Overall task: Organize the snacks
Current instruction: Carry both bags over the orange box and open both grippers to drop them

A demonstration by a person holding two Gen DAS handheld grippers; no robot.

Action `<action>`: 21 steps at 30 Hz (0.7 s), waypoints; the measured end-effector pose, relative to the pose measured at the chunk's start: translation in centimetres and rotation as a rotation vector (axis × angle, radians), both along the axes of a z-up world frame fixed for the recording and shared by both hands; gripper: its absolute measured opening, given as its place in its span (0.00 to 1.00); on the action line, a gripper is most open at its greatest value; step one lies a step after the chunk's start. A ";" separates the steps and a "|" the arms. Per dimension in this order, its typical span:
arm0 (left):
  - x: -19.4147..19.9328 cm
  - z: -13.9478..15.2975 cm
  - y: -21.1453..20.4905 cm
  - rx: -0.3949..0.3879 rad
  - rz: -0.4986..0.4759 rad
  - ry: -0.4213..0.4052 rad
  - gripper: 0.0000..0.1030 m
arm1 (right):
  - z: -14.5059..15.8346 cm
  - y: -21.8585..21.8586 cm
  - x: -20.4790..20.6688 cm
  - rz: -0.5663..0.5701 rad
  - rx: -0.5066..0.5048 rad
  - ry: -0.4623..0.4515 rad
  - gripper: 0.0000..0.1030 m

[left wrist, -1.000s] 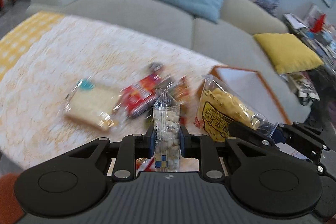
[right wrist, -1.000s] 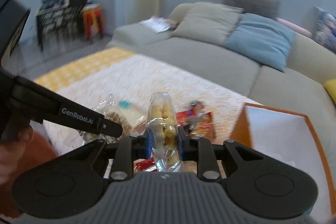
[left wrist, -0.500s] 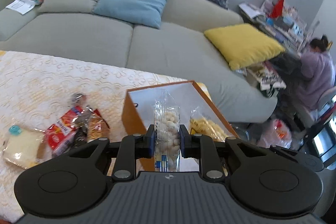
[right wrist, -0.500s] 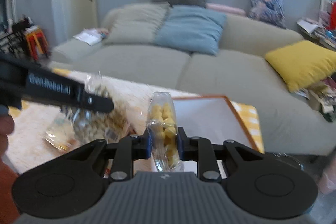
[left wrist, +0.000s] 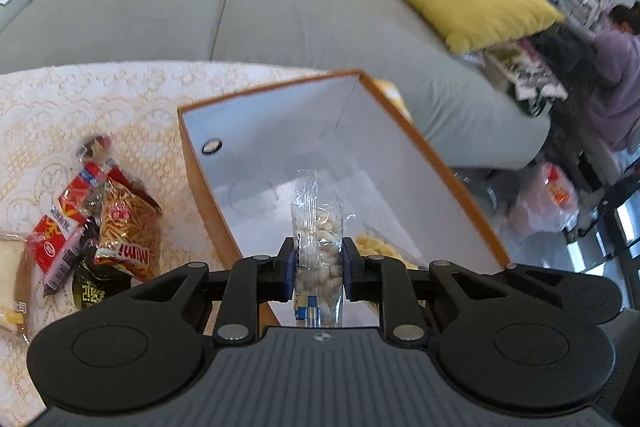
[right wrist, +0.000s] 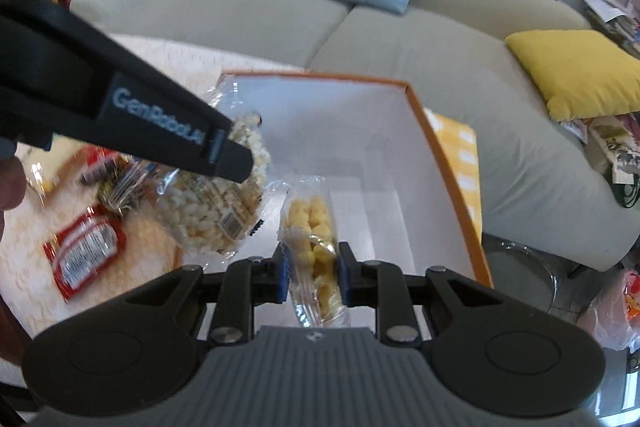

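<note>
A grey sofa [left wrist: 320, 11] stands behind the lace-covered worktop [left wrist: 80, 115]. Left wrist view: the left gripper [left wrist: 319, 269], jaws pinching a pale snack bag [left wrist: 318, 227], hangs over the orange box [left wrist: 420, 147]; other snack packets [left wrist: 120, 223] lie left of the box.

Right wrist view: the right gripper [right wrist: 311, 273], jaws pinching a yellow snack bag [right wrist: 314, 227], hangs over the orange box [right wrist: 448, 163].

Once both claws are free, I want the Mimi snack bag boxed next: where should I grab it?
Take the Mimi snack bag across its bulging middle, coming from above. It lies flat on the lace cloth, partly over other packets, so the raised middle looks easiest to pinch; the crimped ends look flatter and likelier to slip.
</note>
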State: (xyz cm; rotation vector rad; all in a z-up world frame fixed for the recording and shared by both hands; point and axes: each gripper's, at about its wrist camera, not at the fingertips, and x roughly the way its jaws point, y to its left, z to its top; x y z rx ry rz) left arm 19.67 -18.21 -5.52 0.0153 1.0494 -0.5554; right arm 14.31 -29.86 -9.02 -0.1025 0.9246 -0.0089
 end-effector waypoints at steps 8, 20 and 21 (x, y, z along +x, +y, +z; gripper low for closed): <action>1.9 -2.7 -0.6 0.035 -0.002 0.074 0.24 | -1.8 0.1 1.5 0.034 -0.032 0.069 0.21; 2.1 -3.3 -0.9 0.043 -0.041 0.121 0.32 | -1.9 0.6 1.7 0.052 -0.023 0.103 0.24; 2.1 -3.3 -0.7 0.034 -0.041 0.124 0.33 | -1.9 0.7 1.6 0.049 -0.025 0.104 0.28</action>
